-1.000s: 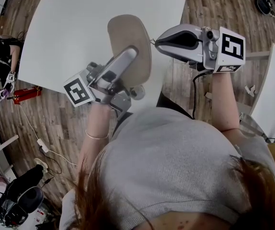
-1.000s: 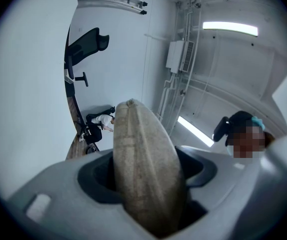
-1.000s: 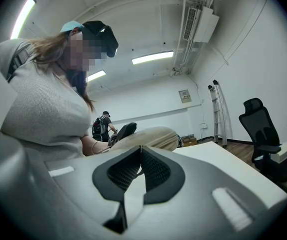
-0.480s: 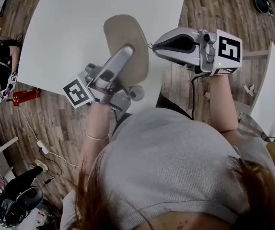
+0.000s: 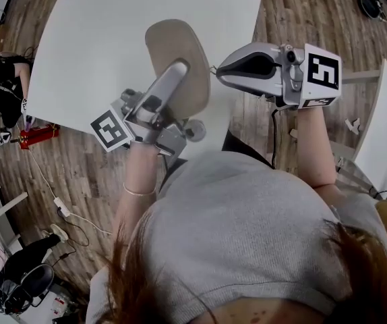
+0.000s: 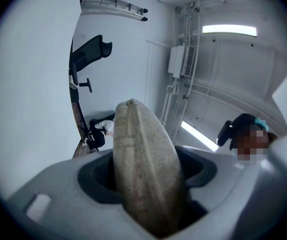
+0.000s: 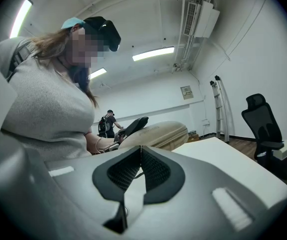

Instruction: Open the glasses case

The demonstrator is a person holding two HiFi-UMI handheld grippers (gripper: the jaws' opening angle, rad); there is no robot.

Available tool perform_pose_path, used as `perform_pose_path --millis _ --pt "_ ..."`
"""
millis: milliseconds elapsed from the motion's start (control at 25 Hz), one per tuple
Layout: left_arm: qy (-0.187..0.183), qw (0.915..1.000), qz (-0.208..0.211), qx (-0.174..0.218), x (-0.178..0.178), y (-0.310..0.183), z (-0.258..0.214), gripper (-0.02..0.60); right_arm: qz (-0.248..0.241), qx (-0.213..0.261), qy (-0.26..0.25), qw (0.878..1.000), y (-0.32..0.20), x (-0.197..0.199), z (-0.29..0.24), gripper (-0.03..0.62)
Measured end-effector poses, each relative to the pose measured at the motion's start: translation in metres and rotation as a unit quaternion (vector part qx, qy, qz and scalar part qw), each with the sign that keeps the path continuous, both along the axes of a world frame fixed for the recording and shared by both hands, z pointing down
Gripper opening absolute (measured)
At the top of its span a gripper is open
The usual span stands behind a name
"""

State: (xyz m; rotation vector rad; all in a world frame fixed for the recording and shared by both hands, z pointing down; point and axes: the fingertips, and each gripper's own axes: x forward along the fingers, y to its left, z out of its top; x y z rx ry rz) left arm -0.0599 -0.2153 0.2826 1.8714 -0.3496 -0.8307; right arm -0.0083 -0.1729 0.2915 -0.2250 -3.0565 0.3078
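Head view: the glasses case, a beige oval shell, is lifted off the white worktop, which lies beneath and behind the case. The left hand-held gripper reaches in from the case's near end, and one jaw lies along the case's upper face. The right hand-held gripper sits just beside the case's right edge with its tip towards it. A thin cord shows at that edge, but whether the tip holds it cannot be told. The case looks closed, so nothing inside it can be seen.

Left gripper view: the left hand-held gripper is clamped on the glasses case, one pad on each broad face. The case stands edge-on, its narrow end pointing away from the jaws. A seam runs along the edge, shut all the way (no gap shows the inside).

Right gripper view: the jaws of the right hand-held gripper are pressed together. The glasses case lies just beyond their tips, lengthwise and closed. The worktop spreads to the case's right, and an office chair stands farther right of the case.
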Motion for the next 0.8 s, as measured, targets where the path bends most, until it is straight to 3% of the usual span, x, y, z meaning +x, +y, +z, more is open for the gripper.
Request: perform_pose_path --millis 800 --pt "0.004 0.9997 -0.022 -0.008 -0.008 -0.006 0.000 0.325 -0.024 -0.008 0.002 1.000 0.018 -0.004 0.006 0.009"
